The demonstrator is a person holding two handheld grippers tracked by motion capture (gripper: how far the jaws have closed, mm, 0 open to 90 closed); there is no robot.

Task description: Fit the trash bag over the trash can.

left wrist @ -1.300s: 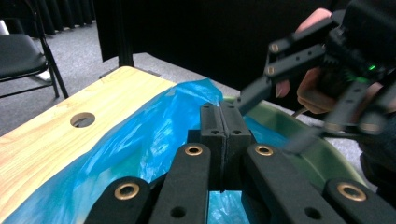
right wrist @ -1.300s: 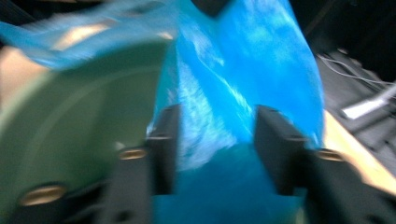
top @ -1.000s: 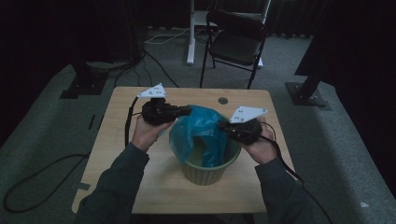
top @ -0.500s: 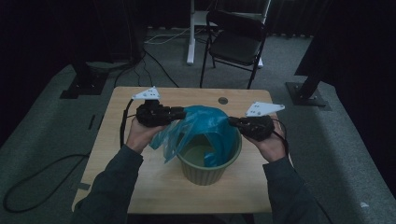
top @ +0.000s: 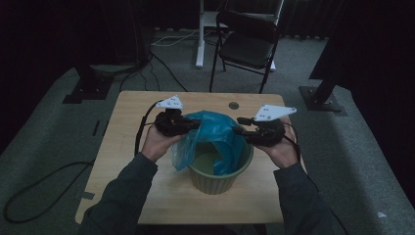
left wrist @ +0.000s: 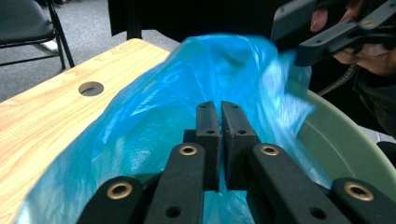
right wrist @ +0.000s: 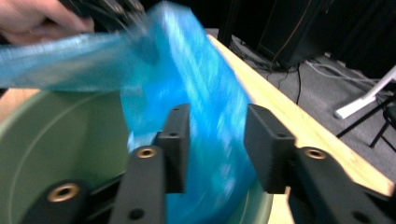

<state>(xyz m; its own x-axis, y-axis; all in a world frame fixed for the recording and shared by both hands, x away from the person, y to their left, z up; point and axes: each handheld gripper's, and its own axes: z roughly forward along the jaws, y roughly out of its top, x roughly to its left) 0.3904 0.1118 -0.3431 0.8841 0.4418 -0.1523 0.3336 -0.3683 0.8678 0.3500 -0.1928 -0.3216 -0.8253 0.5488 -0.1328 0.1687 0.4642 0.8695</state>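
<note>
The left claw [left wrist: 219,112] pinched the blue bag [top: 214,138] over the green pot [top: 221,177]; the right claw [right wrist: 218,140] had just opened, the bag between its jaws.

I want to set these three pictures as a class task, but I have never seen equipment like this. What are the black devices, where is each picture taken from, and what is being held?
A person at a wooden table holds a hand-operated two-jaw gripper in each hand. One camera looks down from above; the other two ride on the grippers, looking along their black jaws. On the table stands a green bin with a blue plastic bag draped into it. The left gripper is shut, pinching the bag's edge. The right gripper has just been opening; the bag hangs between its jaws, apparently unpinched.
</note>
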